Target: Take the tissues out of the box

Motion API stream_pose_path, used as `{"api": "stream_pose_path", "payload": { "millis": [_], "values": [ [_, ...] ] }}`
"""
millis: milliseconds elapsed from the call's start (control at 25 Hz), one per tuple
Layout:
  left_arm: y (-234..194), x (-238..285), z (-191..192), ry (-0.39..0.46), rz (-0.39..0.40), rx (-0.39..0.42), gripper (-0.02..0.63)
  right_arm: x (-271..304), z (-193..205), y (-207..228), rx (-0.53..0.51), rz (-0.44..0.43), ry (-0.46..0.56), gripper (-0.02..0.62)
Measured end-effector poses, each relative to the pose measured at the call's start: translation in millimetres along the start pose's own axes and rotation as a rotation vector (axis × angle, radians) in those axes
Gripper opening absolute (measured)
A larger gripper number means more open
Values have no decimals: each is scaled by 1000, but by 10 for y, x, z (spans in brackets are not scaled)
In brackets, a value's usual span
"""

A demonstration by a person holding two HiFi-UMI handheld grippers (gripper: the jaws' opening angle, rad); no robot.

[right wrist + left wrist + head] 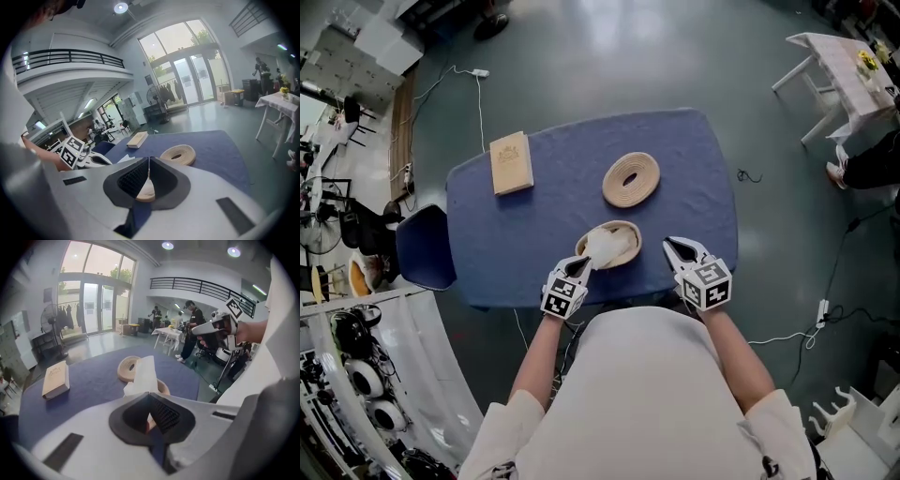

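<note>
A white tissue (598, 246) stands up out of the oval woven tissue box (630, 232), which sits at the near middle of the blue-covered worktop (534, 225). The sheet's upper end is clamped in the left gripper (580, 265), whose jaws are closed tight on it, while its lower part lies inside the box. Step in hand, by judgement: drawing the topmost sheet up and out, the sheet gripped but not yet free of the box. The box is open on top and white tissue fills its mouth; how many sheets lie beneath cannot be told. The right gripper (671, 247) is held just right of the box and apart from it, its jaws closed together on nothing; the box rim merely shows through the gap below their tips. The next move likely calls for a lift up and toward the near left until the sheet clears the rim. Should the light box rise with it, a steadying press from the right gripper on the rim would be needed. Farther back lies a woven ring (631, 179), empty at its centre and probably the box's lid, and at the far left lies a tan book-like block (511, 162). A blue chair (425, 248) stands off the worktop's left edge.
</note>
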State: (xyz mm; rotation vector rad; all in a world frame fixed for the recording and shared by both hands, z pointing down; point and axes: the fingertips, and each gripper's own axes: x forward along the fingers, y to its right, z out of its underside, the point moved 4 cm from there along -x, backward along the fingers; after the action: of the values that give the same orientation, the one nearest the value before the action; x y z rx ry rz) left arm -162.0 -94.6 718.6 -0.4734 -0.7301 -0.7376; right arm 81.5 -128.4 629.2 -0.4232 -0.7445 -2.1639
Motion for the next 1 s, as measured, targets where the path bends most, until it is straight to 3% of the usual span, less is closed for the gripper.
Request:
{"api": "stream_pose_path", "payload": {
  "millis": [480, 1000],
  "values": [
    [35, -611, -385, 211, -52, -157, 8, -27, -324, -54, -51, -72, 14, 34],
    [36, -1397, -970, 405, -181, -172, 8, -221, -1074, -328, -220, -145, 125, 34]
  ]
}}
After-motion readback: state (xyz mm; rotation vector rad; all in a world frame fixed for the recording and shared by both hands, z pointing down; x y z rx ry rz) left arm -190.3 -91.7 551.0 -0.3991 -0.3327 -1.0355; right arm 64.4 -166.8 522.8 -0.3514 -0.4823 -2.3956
